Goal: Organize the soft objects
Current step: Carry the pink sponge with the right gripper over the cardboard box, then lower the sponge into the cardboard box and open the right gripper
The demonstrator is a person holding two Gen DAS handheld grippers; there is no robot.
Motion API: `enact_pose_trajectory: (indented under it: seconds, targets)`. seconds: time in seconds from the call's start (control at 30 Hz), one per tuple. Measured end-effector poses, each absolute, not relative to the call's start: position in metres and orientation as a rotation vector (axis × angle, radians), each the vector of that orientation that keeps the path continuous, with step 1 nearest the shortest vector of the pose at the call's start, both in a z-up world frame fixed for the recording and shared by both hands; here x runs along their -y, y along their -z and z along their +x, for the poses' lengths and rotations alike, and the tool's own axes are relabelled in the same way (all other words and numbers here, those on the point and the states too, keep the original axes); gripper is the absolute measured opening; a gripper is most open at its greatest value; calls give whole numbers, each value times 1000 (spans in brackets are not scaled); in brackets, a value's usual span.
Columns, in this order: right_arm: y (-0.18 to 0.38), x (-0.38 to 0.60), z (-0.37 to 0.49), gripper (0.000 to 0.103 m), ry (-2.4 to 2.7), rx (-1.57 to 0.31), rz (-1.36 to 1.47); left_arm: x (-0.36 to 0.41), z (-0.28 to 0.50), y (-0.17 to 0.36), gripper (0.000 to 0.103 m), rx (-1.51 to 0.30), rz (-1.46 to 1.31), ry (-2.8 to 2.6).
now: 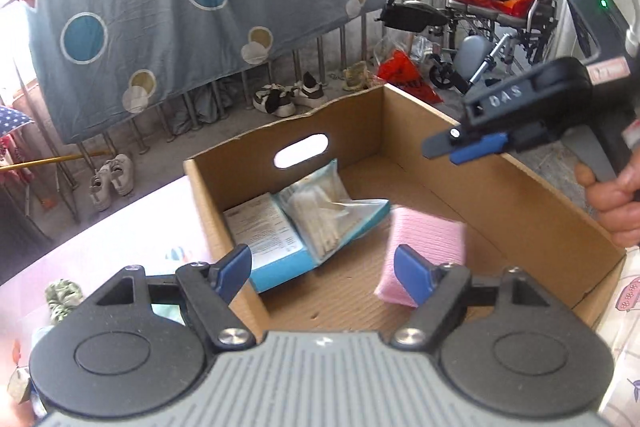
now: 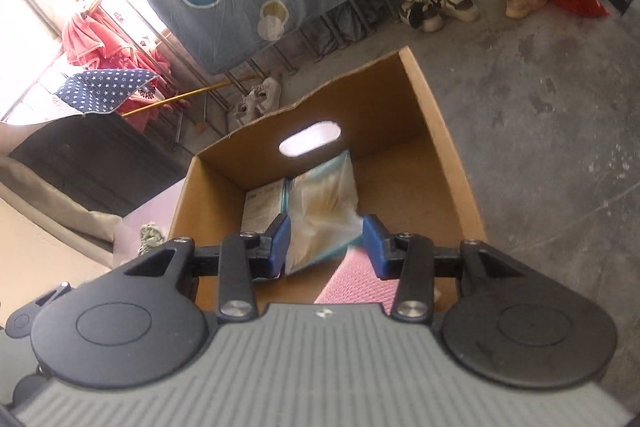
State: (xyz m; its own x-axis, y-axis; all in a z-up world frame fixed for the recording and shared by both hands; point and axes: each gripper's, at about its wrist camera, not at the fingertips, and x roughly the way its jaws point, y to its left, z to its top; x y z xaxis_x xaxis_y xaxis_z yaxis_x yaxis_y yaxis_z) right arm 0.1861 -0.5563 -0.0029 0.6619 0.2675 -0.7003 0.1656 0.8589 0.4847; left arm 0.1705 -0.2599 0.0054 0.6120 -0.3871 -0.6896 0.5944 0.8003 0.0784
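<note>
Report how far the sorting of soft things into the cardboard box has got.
Done: the cardboard box already holds a pink sponge-like pad, a clear packet and a blue-edged pack. In hand: nothing; the left gripper and right gripper are both open and empty above the box. Left: a green patterned soft item lies outside the box on the pink surface.

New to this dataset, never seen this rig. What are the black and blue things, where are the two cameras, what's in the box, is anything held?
No robot: a person holds a two-finger gripper in each hand, with a fisheye camera on each looking along the fingers. One picture is from the left gripper, the other from the right gripper, which also shows in the left view with the hand holding it. Both are over a cardboard box. In it lie a pink sponge-like pad, a clear packet and a blue-edged leaflet. Both grippers look open and empty.
</note>
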Motion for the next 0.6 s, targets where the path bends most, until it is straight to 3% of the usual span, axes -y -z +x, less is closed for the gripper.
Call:
enact_pose_trajectory:
  seconds: [0.1, 0.17, 0.3, 0.43, 0.6]
  targets:
    - [-1, 545, 172, 46, -54, -904, 571, 239, 160, -16, 80, -683, 311, 545]
    - [1, 537, 165, 60, -38, -966, 573, 225, 153, -22, 80, -669, 310, 514]
    - [19, 518, 171, 78, 18, -1105, 586, 192, 140, -30, 80, -647, 293, 455]
    - [45, 505, 187, 85, 146, -1233, 598, 158, 131, -32, 80, -637, 272, 402]
    - [82, 494, 211, 86, 305, -1340, 634, 111, 129, -24, 80, -668, 218, 346]
